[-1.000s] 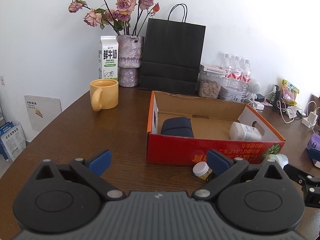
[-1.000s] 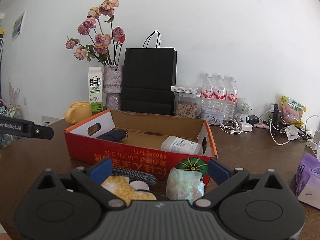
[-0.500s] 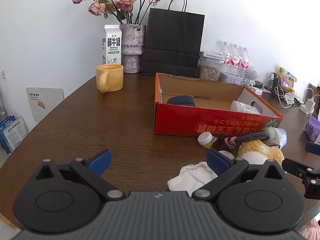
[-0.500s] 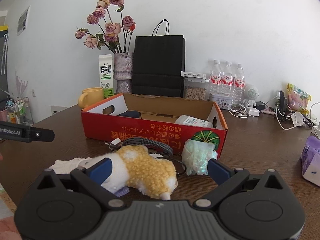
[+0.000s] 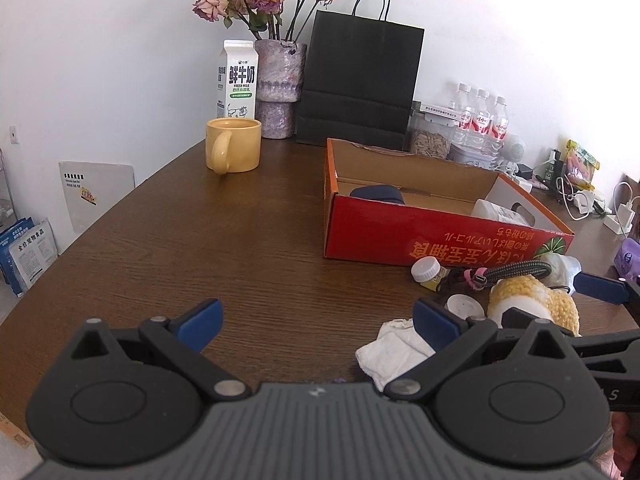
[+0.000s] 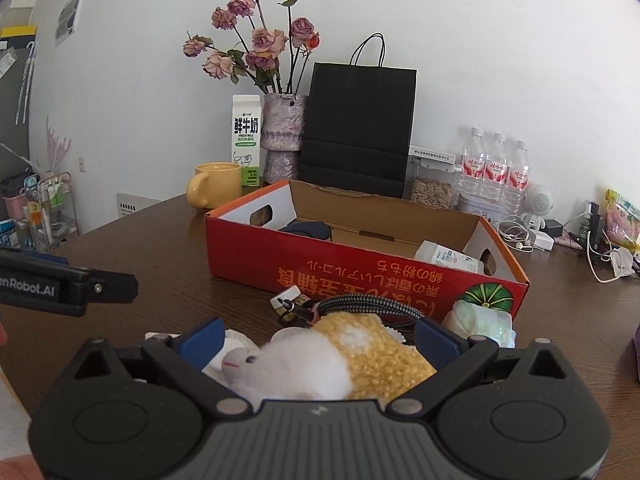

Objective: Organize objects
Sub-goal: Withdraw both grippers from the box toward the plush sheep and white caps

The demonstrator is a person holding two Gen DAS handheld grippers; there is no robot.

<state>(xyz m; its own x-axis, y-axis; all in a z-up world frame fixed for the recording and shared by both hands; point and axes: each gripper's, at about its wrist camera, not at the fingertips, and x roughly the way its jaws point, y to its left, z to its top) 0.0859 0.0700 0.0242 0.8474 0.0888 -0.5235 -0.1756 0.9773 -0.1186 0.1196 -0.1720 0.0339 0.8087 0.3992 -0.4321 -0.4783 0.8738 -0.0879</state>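
A red cardboard box (image 5: pixel 440 236) (image 6: pixel 360 276) stands open on the brown table, holding a dark pouch (image 5: pixel 378 193) and a white bottle (image 5: pixel 500 211). In front of it lie a yellow-and-white plush toy (image 6: pixel 344 356) (image 5: pixel 532 304), a braided cable (image 6: pixel 360 306), a small white-capped jar (image 5: pixel 426 270), a white cloth (image 5: pixel 394 354) and a clear bag (image 6: pixel 482 320). My right gripper (image 6: pixel 320 336) is open, its fingers on either side of the plush toy. My left gripper (image 5: pixel 316 320) is open and empty above the table, left of the pile.
A yellow mug (image 5: pixel 232 150), milk carton (image 5: pixel 237 80), flower vase (image 5: pixel 278 88) and black paper bag (image 5: pixel 360 84) stand at the back. Water bottles (image 5: pixel 482 120), a seed jar and chargers with cables (image 5: pixel 580 200) crowd the back right. A purple pack (image 5: pixel 628 254) lies at the right edge.
Both grippers have pulled back from the box and dropped lower. The plush toy now lies between the right gripper's open fingers; the loose pile in front of the box has come into view.
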